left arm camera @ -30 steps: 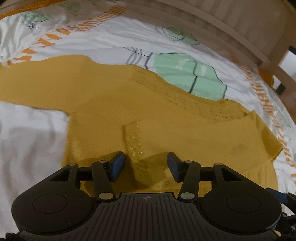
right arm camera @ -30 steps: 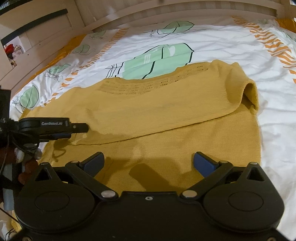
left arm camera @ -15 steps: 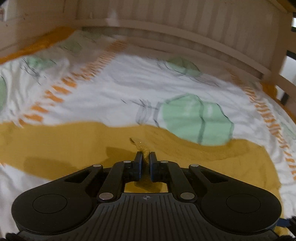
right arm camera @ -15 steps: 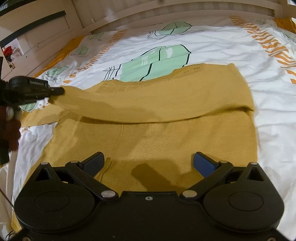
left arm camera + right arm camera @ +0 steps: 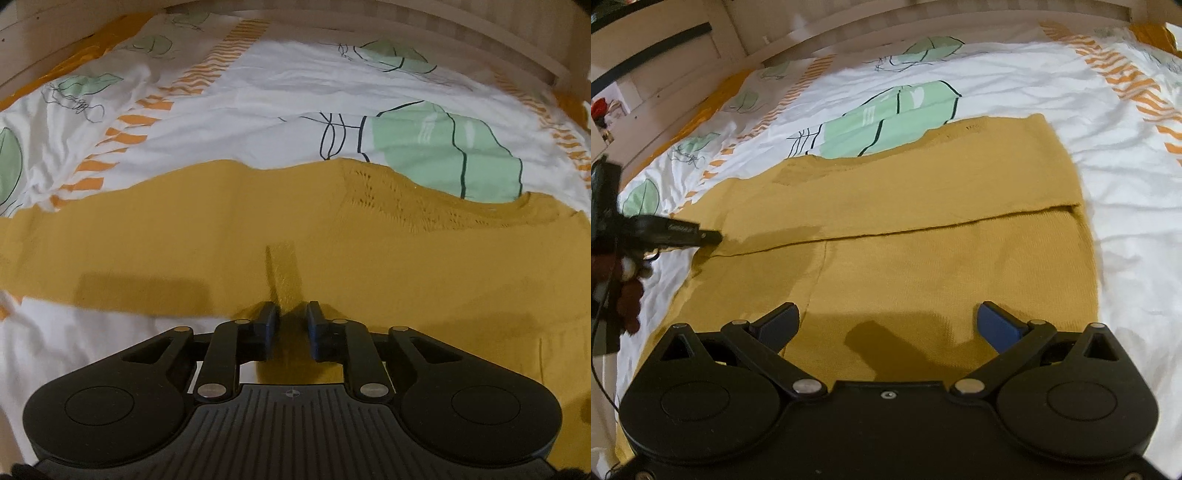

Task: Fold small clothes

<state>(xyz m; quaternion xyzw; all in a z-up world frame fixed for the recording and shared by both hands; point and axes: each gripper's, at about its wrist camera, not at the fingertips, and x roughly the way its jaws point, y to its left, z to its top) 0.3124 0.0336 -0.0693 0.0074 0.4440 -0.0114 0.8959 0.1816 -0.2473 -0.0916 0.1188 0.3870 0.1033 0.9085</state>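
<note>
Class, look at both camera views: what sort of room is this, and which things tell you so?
Most likely a bedroom. A mustard knit garment lies on a bed's leaf-printed duvet cover, with pale wooden slatted bed rails behind.

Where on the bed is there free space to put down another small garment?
Free: the printed bedsheet between the yellow sweater and the wooden frame, and the white strip at the sweater's right edge. Crowded: the near left, around the left gripper.
</note>
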